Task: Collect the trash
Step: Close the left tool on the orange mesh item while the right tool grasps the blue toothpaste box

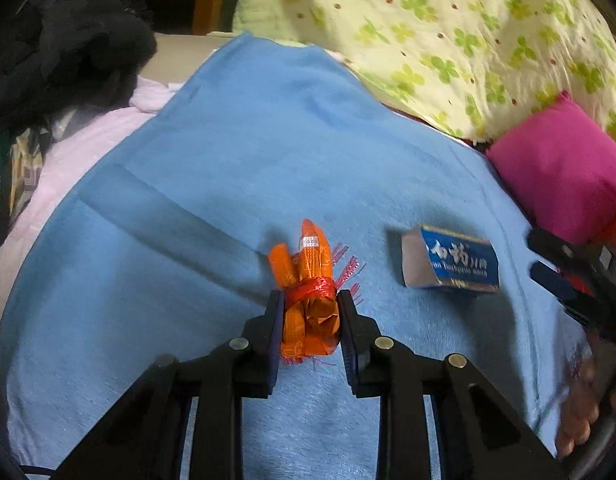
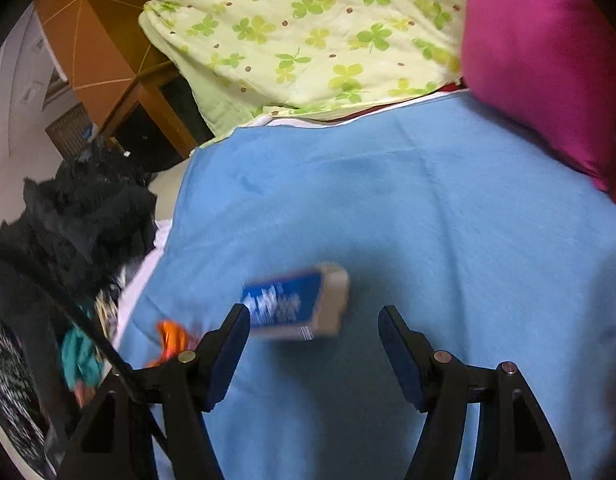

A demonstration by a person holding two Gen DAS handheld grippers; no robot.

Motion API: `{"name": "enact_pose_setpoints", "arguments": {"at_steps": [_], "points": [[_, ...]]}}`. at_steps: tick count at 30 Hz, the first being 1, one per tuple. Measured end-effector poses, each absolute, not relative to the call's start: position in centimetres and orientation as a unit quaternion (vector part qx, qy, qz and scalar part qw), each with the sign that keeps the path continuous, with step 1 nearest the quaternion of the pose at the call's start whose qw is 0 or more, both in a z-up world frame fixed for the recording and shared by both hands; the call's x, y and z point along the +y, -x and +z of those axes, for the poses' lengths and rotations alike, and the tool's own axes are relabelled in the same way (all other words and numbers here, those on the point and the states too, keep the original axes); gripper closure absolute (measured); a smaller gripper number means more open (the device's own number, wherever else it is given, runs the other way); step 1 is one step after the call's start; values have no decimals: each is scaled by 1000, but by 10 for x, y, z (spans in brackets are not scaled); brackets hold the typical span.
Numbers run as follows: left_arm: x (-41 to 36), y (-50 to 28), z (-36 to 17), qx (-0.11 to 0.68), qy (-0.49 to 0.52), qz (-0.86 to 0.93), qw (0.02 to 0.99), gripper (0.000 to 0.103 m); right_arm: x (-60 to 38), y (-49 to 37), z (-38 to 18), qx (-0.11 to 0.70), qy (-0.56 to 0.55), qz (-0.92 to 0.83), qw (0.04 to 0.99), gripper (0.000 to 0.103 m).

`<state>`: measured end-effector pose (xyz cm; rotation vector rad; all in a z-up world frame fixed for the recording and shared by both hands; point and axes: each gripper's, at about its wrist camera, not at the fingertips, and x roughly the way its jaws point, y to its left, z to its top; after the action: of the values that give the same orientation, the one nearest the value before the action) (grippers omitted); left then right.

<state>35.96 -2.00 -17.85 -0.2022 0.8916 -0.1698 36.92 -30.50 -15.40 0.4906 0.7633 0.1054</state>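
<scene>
My left gripper [image 1: 310, 300] is shut on an orange wrapper bundle [image 1: 308, 300] tied with red net string, on the blue blanket [image 1: 227, 160]. A blue and white small box [image 1: 452, 260] lies on the blanket to its right. In the right wrist view the box [image 2: 297, 304] lies just ahead of my open right gripper [image 2: 314, 316], nearer its left finger and not held. The orange bundle [image 2: 171, 340] shows blurred at the left. The right gripper [image 1: 568, 272] shows at the right edge of the left wrist view.
A yellow-green clover quilt [image 1: 468, 40] and a magenta pillow [image 1: 560, 172] lie at the back right. Black fluffy fabric [image 1: 59, 52] and mixed clothes sit at the left over a pink sheet [image 1: 87, 140]. A wooden cabinet [image 2: 107, 40] stands beyond the bed.
</scene>
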Motion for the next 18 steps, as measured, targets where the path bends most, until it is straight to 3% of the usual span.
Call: {"name": "enact_pose_setpoints", "arguments": {"at_steps": [8, 18], "points": [[-7, -366, -182, 436, 103, -61, 892, 75, -311, -429, -192, 397, -321, 96, 854, 33], [20, -369, -180, 435, 135, -25, 890, 75, -272, -362, -184, 435, -269, 220, 831, 33]]}}
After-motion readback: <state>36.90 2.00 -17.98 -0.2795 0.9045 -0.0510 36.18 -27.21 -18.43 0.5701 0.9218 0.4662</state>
